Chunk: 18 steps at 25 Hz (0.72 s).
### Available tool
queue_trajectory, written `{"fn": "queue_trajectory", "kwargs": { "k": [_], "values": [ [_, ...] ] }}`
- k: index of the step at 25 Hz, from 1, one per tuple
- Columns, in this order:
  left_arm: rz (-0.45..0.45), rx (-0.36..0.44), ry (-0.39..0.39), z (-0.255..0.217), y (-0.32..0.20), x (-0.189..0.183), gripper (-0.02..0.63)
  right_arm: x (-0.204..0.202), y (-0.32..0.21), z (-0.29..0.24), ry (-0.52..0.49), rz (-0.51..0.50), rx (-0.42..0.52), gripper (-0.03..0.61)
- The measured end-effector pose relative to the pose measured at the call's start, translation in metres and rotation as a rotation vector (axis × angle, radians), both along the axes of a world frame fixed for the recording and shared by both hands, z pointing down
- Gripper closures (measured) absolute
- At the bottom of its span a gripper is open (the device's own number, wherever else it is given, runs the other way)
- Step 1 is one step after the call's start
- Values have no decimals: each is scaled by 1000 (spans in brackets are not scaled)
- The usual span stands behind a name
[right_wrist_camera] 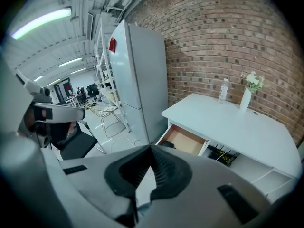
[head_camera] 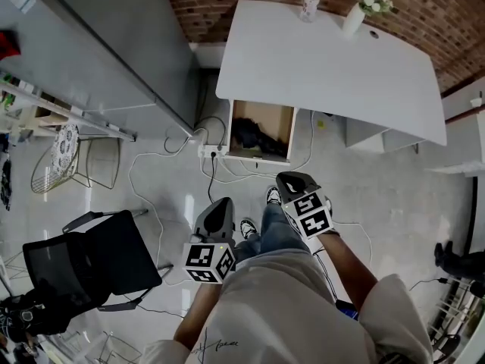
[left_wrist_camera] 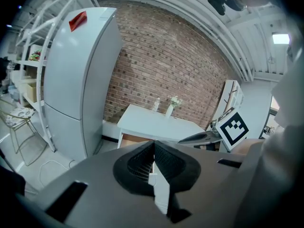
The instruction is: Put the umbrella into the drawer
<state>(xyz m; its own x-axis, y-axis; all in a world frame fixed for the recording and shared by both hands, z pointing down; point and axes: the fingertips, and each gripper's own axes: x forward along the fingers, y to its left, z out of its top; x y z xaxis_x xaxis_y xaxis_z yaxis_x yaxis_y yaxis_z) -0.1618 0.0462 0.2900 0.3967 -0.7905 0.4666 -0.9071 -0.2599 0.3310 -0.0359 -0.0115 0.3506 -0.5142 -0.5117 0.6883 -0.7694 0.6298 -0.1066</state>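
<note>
The white desk's wooden drawer (head_camera: 263,132) stands pulled open, and a dark folded umbrella (head_camera: 248,135) lies inside it. In the right gripper view the drawer (right_wrist_camera: 184,140) shows with the dark umbrella (right_wrist_camera: 167,146) at its near left corner. Both grippers hang well back from the desk, near the person's legs. My left gripper (head_camera: 220,208) is shut with nothing in it, its jaws meeting tip to tip (left_wrist_camera: 153,145). My right gripper (head_camera: 292,180) is also shut and empty (right_wrist_camera: 150,150).
A water bottle (head_camera: 309,2) and a white vase with flowers (head_camera: 356,14) stand on the desk (head_camera: 326,67). A grey fridge (head_camera: 98,44) is at the left, with a wire chair (head_camera: 72,154) and a black office chair (head_camera: 91,268) nearby. Cables run over the floor.
</note>
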Motion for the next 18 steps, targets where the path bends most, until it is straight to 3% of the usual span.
{"fn": "queue_trajectory", "kwargs": {
  "k": [9, 18],
  "values": [
    [42, 36, 10, -21, 16, -2, 595, -2, 20, -36, -50, 17, 28, 563],
    [38, 106, 2, -44, 30, -11, 595, -3, 47, -74, -84, 46, 115, 563]
  ]
}}
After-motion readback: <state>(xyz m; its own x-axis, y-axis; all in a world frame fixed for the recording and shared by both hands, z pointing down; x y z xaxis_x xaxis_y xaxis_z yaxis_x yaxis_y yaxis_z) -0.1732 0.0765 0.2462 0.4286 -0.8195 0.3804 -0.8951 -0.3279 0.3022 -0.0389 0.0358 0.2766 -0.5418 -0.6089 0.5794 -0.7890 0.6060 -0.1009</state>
